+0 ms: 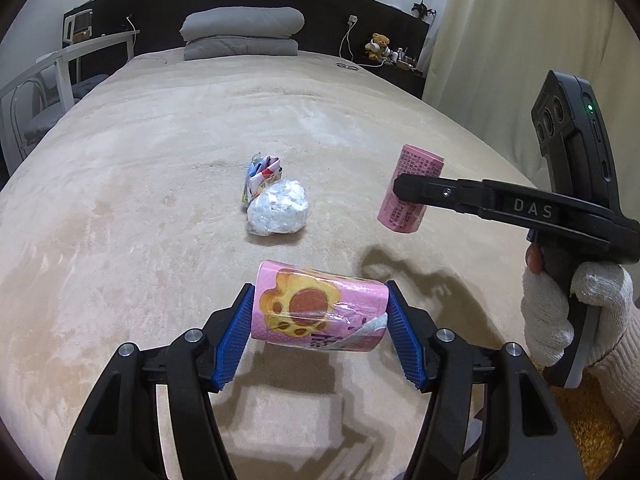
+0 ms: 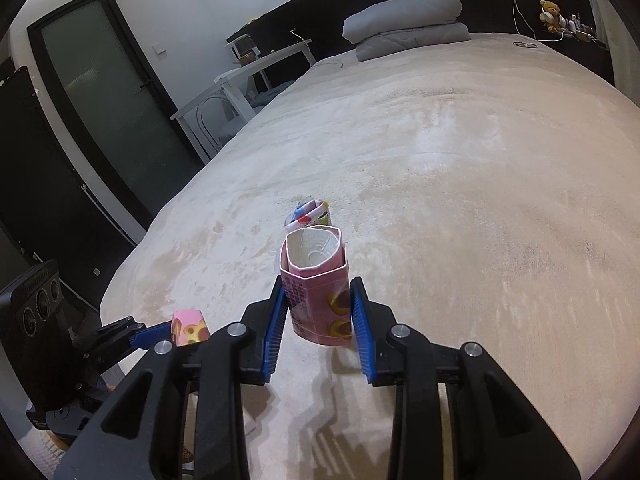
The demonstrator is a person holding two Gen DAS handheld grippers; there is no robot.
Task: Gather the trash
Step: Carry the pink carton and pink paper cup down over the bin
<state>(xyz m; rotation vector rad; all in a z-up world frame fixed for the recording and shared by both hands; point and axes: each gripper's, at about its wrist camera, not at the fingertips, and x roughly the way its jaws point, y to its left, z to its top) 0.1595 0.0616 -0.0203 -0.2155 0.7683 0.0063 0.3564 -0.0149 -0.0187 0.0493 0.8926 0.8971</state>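
A wide bed (image 1: pixel 160 152) covered in a beige plush spread fills both views. Near its middle lie two pieces of trash, touching: a crumpled ball of white plastic (image 1: pixel 278 208) and, just behind it, a folded colourful wrapper (image 1: pixel 262 176). Nothing stands between them and the grippers; only shadows fall on the spread below.

The left gripper (image 1: pixel 320 320) clamps a pink carton (image 1: pixel 316 312) sideways between its blue ribbed pads, lifted clear of the bed. The carton is glossy, printed with a yellow paw-shaped biscuit, with a torn white flap at one end. The right gripper (image 2: pixel 318 320) is closed on a second pink box (image 2: pixel 316 288), held upright; its open top shows a white inside and an eight-sided rim, its side bears small print and round biscuit pictures. From the left wrist view this box (image 1: pixel 410 192) hangs off the bed, pinched by a black finger, to the right of the white ball. A hand (image 1: pixel 568 312) in a white knit glove holds that gripper's handle.

At the head of the bed a grey folded quilt (image 1: pixel 240 32) rests against a black headboard (image 1: pixel 360 12). A teddy bear (image 1: pixel 378 44) sits on the shelf to the right, beside a cream curtain (image 1: pixel 520 40). A white table (image 2: pixel 240 80) and a dark glass door (image 2: pixel 100 80) stand on the left.
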